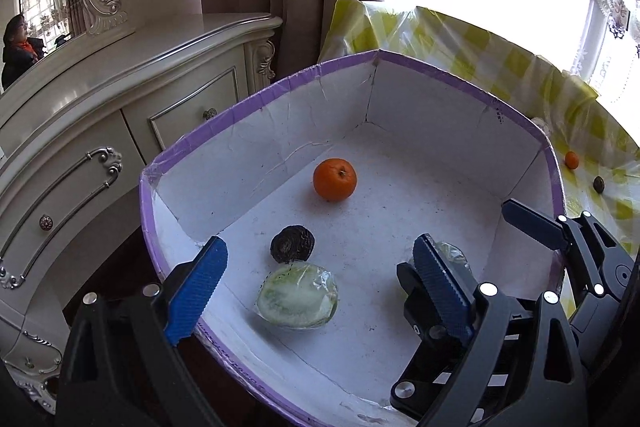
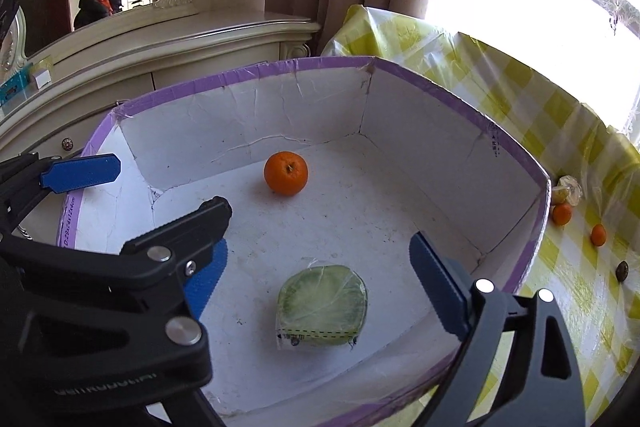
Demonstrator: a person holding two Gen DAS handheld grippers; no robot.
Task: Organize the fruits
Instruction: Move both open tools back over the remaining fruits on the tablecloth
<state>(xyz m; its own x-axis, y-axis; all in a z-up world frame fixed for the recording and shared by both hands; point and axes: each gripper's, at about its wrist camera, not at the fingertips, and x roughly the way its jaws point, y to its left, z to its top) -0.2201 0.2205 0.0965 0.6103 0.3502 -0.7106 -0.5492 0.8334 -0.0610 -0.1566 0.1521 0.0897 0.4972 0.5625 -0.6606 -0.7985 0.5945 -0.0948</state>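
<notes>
Orange (image 1: 334, 179) lies inside box (image 1: 256, 131), jaws apart.

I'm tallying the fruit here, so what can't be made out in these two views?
- Left wrist view: a plastic-wrapped item in the white purple-rimmed cardboard box, mostly behind a blue finger pad.
- Right wrist view: small dark round thing on the yellow checked tablecloth, too small to identify.
</notes>
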